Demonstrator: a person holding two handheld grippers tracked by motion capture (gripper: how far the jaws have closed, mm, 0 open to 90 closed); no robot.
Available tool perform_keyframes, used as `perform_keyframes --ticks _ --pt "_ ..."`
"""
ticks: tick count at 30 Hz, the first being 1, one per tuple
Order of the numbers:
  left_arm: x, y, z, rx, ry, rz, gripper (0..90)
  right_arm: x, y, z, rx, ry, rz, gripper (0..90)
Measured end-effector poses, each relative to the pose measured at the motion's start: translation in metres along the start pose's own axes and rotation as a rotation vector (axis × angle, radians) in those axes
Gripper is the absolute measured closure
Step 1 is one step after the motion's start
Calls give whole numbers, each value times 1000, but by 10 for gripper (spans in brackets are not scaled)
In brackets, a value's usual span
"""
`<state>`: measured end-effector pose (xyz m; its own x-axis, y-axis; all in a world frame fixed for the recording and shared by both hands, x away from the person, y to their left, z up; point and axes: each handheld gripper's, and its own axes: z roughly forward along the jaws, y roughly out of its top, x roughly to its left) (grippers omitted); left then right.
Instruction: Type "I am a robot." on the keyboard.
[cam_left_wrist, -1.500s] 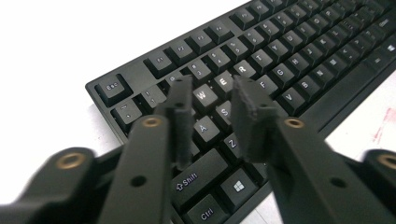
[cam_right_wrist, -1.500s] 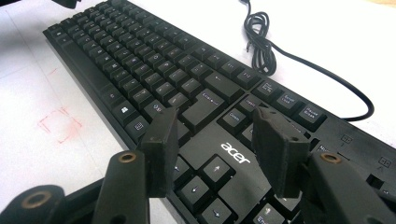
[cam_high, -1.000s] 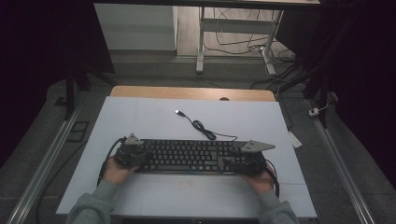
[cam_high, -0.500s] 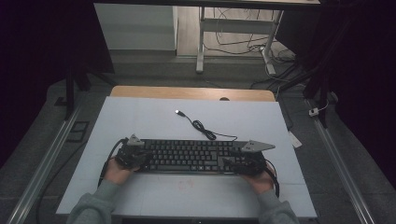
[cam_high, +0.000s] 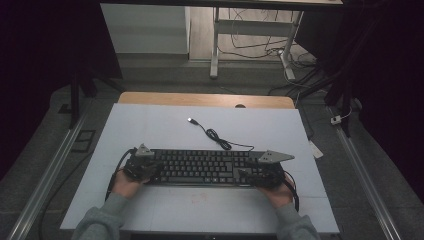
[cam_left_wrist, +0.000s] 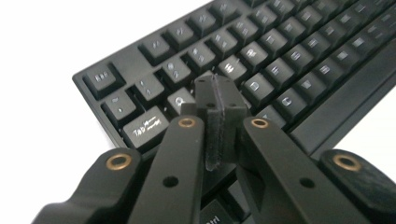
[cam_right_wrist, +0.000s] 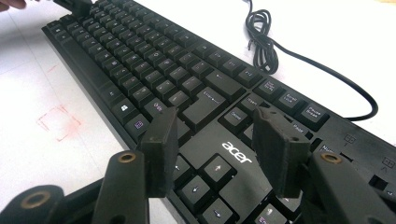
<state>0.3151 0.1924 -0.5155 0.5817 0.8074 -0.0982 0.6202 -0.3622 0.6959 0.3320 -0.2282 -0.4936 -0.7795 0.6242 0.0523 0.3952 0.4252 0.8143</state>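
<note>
Where the white table (cam_high: 150, 125) meets the person's edge, black keyboard (cam_high: 200, 167) lying flat, long side across, near that edge. Cable (cam_high: 220, 140) trailing from its far side in a loose coil, plug (cam_high: 190, 120) resting free on the table. Left gripper (cam_left_wrist: 217, 100) poised over the keyboard's left end, jaws pressed together with nothing between, tips at or just above the letter keys beside Q; contact cannot be told. Legible there: "Esc", "Tab", "Q". Right gripper (cam_right_wrist: 217, 135) over the right end, jaws spread wide, one each side of the bare patch above the arrow keys, pinching nothing. Brand "acer" printed in white on that patch. Legible nearby: "Enter", "Scroll Lock", "Pause Break". Faint red square outline (cam_right_wrist: 58, 122) marked on the table beside the keyboard's near edge.
</note>
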Motion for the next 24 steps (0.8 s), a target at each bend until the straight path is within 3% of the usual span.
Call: perform_keyframes --ticks 8,16,24 --pt "2 2 -13 -52 -28 -24 845 0 0 0 0 0 -2 510" --pt "8 2 -24 -110 -68 -67 580 -2 0 -1 -7 1 1 509" --pt "5 4 -28 -94 -92 -53 440 -2 -1 -1 -9 3 6 503"
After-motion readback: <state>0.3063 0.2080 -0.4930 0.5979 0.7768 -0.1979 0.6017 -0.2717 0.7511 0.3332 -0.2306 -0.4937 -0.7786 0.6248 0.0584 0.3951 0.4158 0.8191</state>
